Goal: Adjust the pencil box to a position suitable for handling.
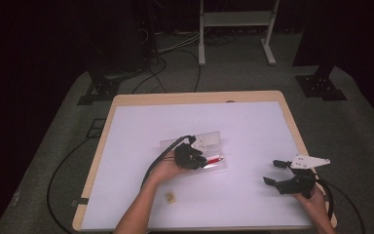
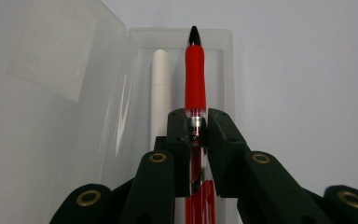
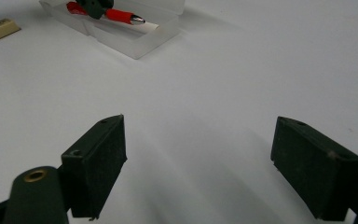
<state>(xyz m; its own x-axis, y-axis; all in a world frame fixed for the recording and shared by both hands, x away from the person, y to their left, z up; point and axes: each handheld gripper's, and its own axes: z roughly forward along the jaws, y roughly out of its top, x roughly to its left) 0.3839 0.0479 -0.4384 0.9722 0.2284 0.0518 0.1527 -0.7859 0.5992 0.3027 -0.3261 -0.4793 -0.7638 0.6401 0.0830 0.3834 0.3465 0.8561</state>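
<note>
Between my left gripper (image 2: 199, 126) jaws a red pen (image 2: 195, 79) sits pinched at mid-frame, over the clear plastic case (image 2: 223, 46) beside a white stick (image 2: 160, 93). At lower right of the high view my right gripper (image 1: 271, 172) rests on the table (image 1: 253, 126), jaws spread wide, holding nothing.

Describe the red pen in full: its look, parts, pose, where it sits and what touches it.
The red pen has a matte red grip sleeve, a dark pointed tip and a clear barrel showing red inside, with some print near the grip. It lies lengthwise over the open clear plastic case, tip pointing away from the left gripper, whose two black jaws are shut on the barrel just behind the grip. A white stick-like item lies parallel beside it in the case. Whether the pen rests on the case floor cannot be told.
</note>
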